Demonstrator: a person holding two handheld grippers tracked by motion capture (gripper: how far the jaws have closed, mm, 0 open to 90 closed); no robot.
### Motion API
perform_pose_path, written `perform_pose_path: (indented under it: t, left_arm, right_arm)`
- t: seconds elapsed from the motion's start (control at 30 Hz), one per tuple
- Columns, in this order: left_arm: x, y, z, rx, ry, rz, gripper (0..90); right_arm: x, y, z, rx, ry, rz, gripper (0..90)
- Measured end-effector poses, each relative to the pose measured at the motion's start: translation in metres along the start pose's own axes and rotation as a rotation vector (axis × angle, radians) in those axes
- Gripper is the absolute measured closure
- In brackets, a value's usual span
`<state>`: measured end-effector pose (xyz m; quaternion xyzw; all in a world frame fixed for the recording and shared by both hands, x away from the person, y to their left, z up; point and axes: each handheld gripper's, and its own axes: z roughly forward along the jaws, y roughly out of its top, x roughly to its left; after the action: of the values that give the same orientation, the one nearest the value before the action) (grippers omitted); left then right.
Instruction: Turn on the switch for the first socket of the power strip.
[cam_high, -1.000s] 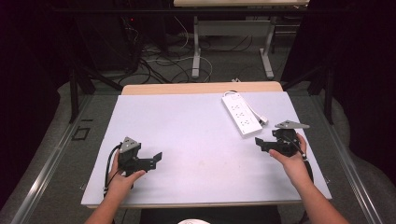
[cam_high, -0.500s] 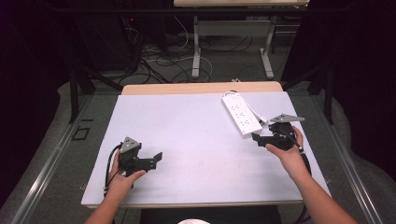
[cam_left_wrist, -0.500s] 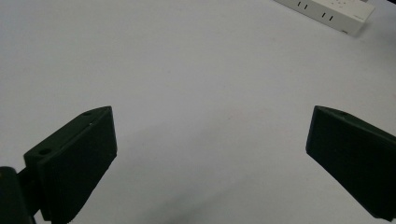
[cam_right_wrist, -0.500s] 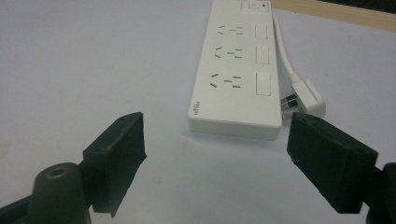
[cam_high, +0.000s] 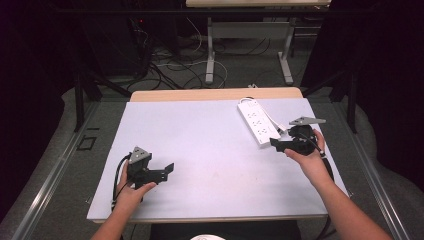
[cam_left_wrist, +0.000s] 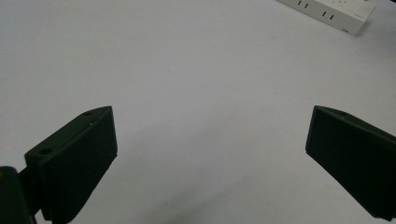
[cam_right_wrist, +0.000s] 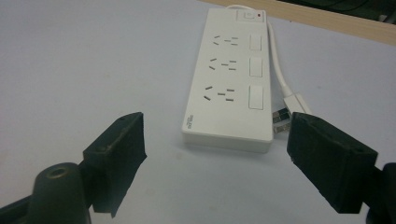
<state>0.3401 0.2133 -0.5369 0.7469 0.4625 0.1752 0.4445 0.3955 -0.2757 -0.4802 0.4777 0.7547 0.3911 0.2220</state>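
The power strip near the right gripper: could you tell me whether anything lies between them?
Nothing visible does. The right gripper has open jaws facing the power strip across bare mat; its plug lies beside it, near one jaw.

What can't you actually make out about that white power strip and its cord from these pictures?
- Power strip: the small print at its near corner in the right gripper view is too small to read.
- Plug: its prongs are partly hidden by the right gripper's jaw.
- Left gripper view: the strip is cut off by the top edge.

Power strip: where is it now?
The white power strip lies at the table's far right in the high view, just ahead of the open right tongs, its plug alongside.
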Motion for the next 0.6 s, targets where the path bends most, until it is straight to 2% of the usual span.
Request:
perform_pose_path:
  t: [0.1, 0.5, 0.6]
  left_arm:
    - [0.0, 0.0, 0.0, 0.0, 0.0, -0.001, 2.1]
    - [0.0, 0.0, 0.001, 0.001, 0.0, -0.001, 2.2]
    - [0.0, 0.0, 0.001, 0.005, 0.001, 0.001, 2.3]
  right_arm:
    - [-0.001, 0.002, 0.001, 0.003, 0.002, 0.009, 18.5]
    - [-0.002, 0.017, 0.002, 0.017, -0.003, -0.008, 18.3]
    - [-0.002, 0.021, 0.003, 0.019, -0.004, -0.029, 18.3]
